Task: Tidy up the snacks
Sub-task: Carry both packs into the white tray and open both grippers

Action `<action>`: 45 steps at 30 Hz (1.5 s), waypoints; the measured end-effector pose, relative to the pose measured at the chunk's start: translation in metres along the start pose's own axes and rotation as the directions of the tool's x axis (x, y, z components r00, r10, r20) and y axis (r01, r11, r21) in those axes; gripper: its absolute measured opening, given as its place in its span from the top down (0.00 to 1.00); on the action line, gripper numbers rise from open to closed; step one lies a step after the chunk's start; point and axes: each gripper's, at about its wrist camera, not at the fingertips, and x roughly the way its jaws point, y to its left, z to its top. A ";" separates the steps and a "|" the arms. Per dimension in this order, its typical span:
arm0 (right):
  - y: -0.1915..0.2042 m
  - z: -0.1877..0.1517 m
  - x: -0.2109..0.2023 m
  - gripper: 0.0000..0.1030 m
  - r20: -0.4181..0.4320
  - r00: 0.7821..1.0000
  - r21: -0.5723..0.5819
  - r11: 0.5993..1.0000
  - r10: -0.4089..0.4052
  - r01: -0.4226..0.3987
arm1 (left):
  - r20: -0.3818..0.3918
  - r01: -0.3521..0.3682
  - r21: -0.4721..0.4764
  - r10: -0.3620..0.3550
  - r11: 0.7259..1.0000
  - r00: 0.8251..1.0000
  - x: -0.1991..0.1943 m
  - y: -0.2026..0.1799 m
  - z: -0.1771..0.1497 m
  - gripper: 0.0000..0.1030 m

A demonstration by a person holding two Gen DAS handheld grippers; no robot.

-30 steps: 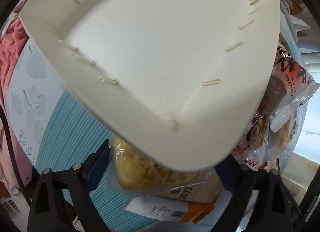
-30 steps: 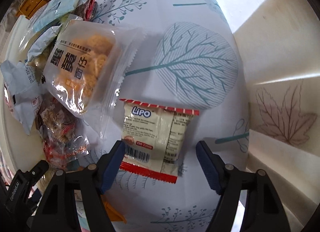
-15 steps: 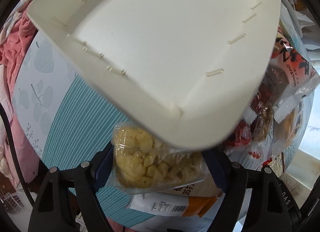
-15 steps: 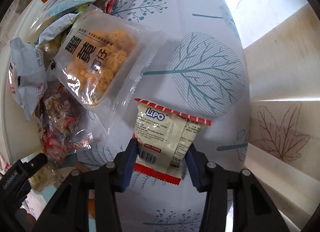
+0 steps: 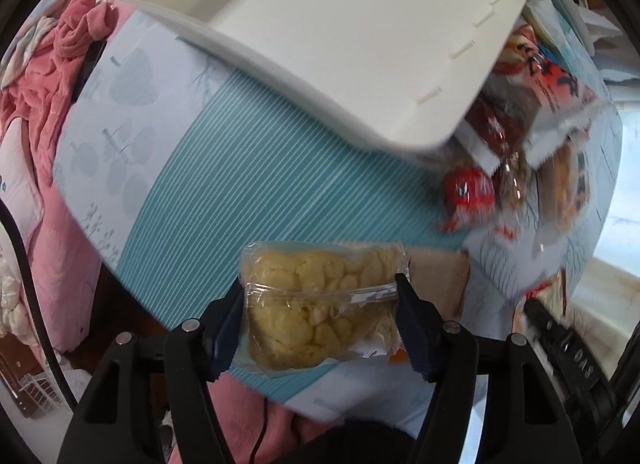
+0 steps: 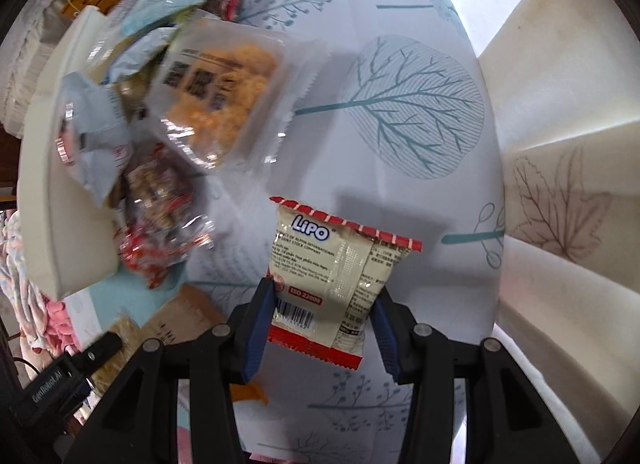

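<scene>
Two packets in hand, one per gripper. Left gripper [image 5: 320,312]: jaws clamped on the sides of a clear bag of pale yellow puffs [image 5: 320,308], low centre of its frame, carried above the teal-striped cloth [image 5: 240,168] of the desk. Right gripper [image 6: 324,314]: jaws clamped on the lower edges of a cream-and-red Lipo packet [image 6: 340,272], low centre of its frame, over the tree-print cloth [image 6: 400,104]. Farther off, upper right of the left view: a cream tray [image 5: 360,44], looking bare inside. Beside the tray's right edge lies a loose heap of snack packets [image 5: 520,144], mostly red. Handling advice, as judgement: keep both grips light, since puffs and biscuits crush; carry each packet level over the tray rim, lower it fully inside, then release; place one at a time so the grippers do not collide.
</scene>
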 end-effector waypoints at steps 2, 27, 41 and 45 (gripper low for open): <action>0.004 -0.003 -0.005 0.54 0.027 1.000 -0.015 1.000 0.006 -0.006 | -0.009 0.013 0.007 -0.013 1.000 1.000 -0.008 0.006 -0.011 0.35; 0.119 -0.087 -0.067 0.54 0.297 0.955 0.017 1.000 -0.020 0.016 | 0.125 0.202 0.445 -0.284 0.873 0.951 -0.184 0.035 -0.007 0.35; 0.217 -0.108 -0.082 0.54 0.477 0.874 0.017 0.994 0.090 -0.112 | 0.213 0.187 0.598 -0.380 0.779 0.900 -0.217 0.085 0.068 0.35; 0.242 -0.115 -0.083 0.54 0.524 0.843 -0.018 0.990 0.127 -0.138 | 0.229 0.172 0.632 -0.394 0.756 0.890 -0.214 0.096 0.092 0.35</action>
